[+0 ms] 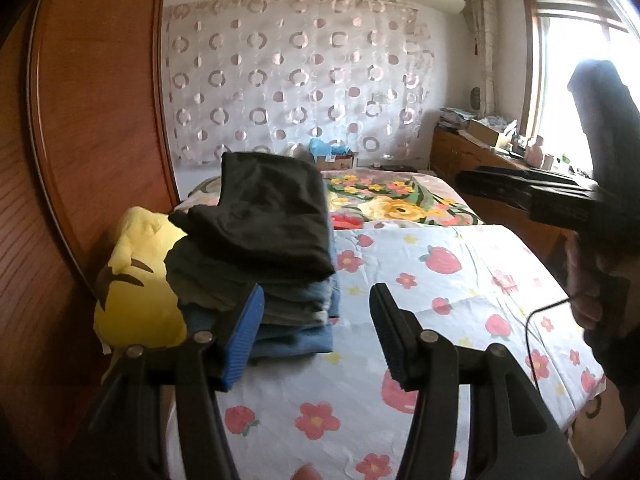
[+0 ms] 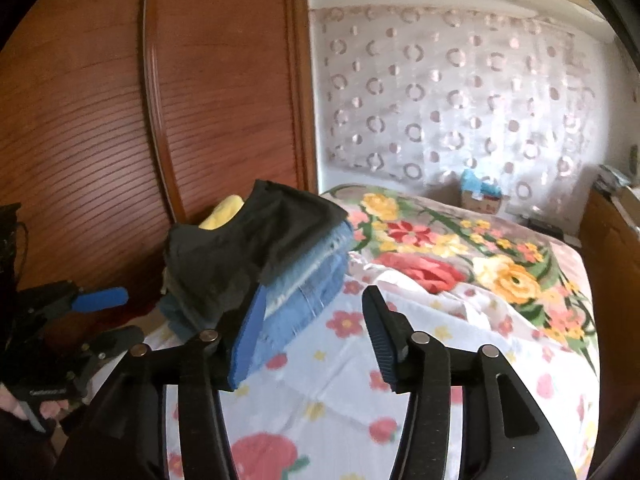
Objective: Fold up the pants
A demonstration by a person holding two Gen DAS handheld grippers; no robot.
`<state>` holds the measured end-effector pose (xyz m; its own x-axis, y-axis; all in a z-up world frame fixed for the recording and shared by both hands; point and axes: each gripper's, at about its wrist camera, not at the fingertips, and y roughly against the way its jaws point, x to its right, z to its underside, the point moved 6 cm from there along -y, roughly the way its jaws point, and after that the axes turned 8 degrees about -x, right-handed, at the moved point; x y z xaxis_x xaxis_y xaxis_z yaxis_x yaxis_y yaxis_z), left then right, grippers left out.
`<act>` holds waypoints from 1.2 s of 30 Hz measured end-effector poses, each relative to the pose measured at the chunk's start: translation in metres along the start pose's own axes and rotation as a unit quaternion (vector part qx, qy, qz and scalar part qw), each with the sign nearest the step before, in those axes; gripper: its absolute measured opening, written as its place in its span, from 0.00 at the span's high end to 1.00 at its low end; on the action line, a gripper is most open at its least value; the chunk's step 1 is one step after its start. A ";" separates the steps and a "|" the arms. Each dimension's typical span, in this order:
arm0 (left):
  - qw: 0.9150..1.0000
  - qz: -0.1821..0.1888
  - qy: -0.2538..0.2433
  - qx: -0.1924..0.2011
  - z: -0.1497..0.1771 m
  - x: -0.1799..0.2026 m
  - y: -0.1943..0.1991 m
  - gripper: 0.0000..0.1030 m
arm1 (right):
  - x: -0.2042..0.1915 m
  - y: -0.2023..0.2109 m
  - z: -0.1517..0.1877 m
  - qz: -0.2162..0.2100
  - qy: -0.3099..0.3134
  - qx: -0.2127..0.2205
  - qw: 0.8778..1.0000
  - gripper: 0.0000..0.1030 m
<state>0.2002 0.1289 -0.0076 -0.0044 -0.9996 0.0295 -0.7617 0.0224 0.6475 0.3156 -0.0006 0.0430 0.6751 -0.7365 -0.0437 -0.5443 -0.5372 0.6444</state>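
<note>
Folded black pants [image 1: 268,220] lie on top of a stack of folded clothes, with blue jeans [image 1: 296,324] below, at the left side of the bed. The stack also shows in the right wrist view [image 2: 256,256]. My left gripper [image 1: 316,336] is open and empty, just in front of and right of the stack. My right gripper [image 2: 312,336] is open and empty, near the stack's front. The right gripper shows at the right in the left wrist view [image 1: 520,188]; the left gripper shows at the left in the right wrist view [image 2: 104,316].
A yellow plush toy [image 1: 140,280] sits left of the stack against a wooden wardrobe [image 1: 88,120]. The bed has a strawberry-print sheet [image 1: 460,292] and a floral blanket [image 1: 392,200] further back. A wooden cabinet [image 1: 472,156] with clutter stands under the window.
</note>
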 end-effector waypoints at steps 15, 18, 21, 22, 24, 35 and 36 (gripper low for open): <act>0.999 0.045 -0.012 0.027 0.009 0.064 0.040 0.47 | 0.031 0.120 0.078 0.081 -0.064 0.046 0.994 0.27; 0.999 0.039 -0.016 0.029 0.011 0.073 0.043 0.47 | 0.037 0.135 0.092 0.098 -0.074 0.045 0.991 0.27; 0.998 0.040 -0.023 0.031 0.014 0.084 0.049 0.47 | 0.042 0.149 0.105 0.110 -0.085 0.045 0.989 0.27; 0.998 0.041 -0.024 0.030 0.014 0.086 0.050 0.46 | 0.044 0.153 0.109 0.113 -0.089 0.046 0.989 0.27; 0.998 0.044 -0.025 0.029 0.016 0.092 0.053 0.46 | 0.046 0.162 0.119 0.120 -0.096 0.046 0.987 0.27; 0.998 0.034 -0.030 0.031 0.027 0.107 0.064 0.46 | 0.052 0.186 0.149 0.138 -0.117 0.046 0.982 0.27; 0.999 0.032 -0.031 0.032 0.027 0.108 0.066 0.46 | 0.052 0.189 0.150 0.140 -0.118 0.048 0.982 0.27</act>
<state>0.1315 0.0224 0.0180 -0.0927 -0.9955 0.0209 -0.7983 0.0868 0.5960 0.1733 -0.2023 0.0479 0.3631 -0.9299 -0.0582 -0.7444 -0.3271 0.5822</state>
